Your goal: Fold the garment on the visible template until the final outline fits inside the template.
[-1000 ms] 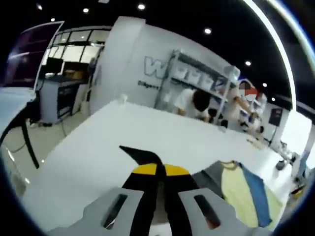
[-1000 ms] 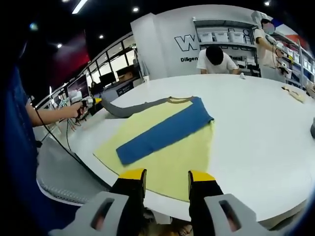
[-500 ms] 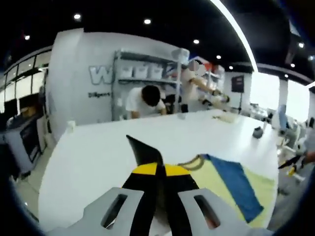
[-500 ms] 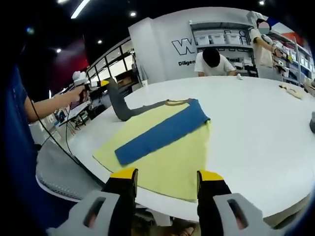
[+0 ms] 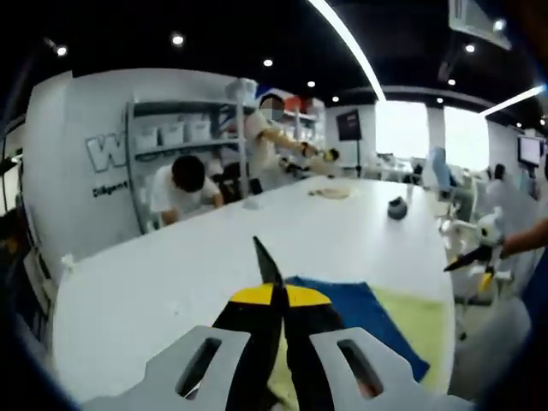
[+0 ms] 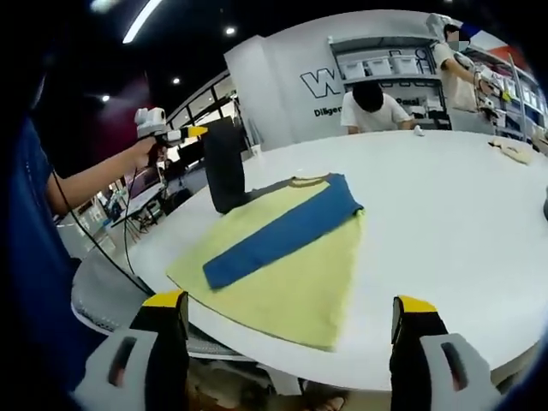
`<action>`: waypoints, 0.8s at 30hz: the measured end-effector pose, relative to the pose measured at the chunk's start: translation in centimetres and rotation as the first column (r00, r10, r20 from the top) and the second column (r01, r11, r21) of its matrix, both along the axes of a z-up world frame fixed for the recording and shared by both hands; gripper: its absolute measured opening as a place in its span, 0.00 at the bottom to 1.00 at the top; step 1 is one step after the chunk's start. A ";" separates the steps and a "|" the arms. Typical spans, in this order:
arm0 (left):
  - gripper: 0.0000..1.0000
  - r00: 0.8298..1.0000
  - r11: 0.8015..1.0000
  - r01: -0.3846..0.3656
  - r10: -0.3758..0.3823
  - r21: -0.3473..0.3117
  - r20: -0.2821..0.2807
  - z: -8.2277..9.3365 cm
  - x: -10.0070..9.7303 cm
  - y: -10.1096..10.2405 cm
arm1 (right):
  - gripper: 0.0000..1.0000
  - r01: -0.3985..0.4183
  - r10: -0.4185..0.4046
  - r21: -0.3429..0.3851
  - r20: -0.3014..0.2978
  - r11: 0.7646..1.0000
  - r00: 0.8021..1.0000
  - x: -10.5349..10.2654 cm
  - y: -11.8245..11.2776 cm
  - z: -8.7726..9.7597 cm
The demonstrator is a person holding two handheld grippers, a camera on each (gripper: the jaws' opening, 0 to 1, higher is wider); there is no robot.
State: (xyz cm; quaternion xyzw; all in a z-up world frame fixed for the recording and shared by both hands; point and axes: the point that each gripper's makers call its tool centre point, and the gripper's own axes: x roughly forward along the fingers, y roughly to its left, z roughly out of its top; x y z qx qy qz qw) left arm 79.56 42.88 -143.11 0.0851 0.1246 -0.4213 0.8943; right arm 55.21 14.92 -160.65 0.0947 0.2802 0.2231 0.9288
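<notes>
My left gripper (image 5: pixel 276 300), pinching the grey sleeve (image 6: pixel 225 164), has lifted it above the yellow-and-blue garment (image 6: pixel 282 248) on the table (image 6: pixel 462 214), while my right gripper (image 6: pixel 291 321) has spread wide nearer the hem.

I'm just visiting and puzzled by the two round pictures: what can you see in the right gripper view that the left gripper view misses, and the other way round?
The right gripper view takes in the whole yellow and blue garment lying flat, with its grey sleeve lifted by the left gripper in a person's hand. The left gripper view looks along its own shut jaws, with a sliver of grey sleeve between them, and catches the right gripper at the far edge. Both share the white table, the garment and the shelving.
</notes>
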 end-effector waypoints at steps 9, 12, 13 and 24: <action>0.00 0.997 0.996 0.081 -0.081 -0.026 -0.002 -0.4 -2.1 -4.0 | 0.99 0.005 -0.005 -0.001 -0.014 1.000 1.000 -0.6 -0.5 -0.4; 0.00 0.989 0.989 0.146 -0.146 0.011 0.010 -1.3 -4.1 -6.2 | 0.99 0.009 -0.009 0.005 -0.017 1.000 1.000 -0.8 -0.6 -0.6; 0.00 0.983 0.983 0.184 -0.184 0.022 0.010 -1.8 -5.1 -7.1 | 0.99 0.010 -0.010 0.008 -0.019 1.000 1.000 -1.0 -0.6 -0.6; 0.00 0.897 0.888 0.432 -0.441 0.158 0.026 -7.2 -12.1 -12.8 | 0.99 0.021 -0.020 0.027 -0.049 0.999 0.999 -1.8 -1.0 -1.3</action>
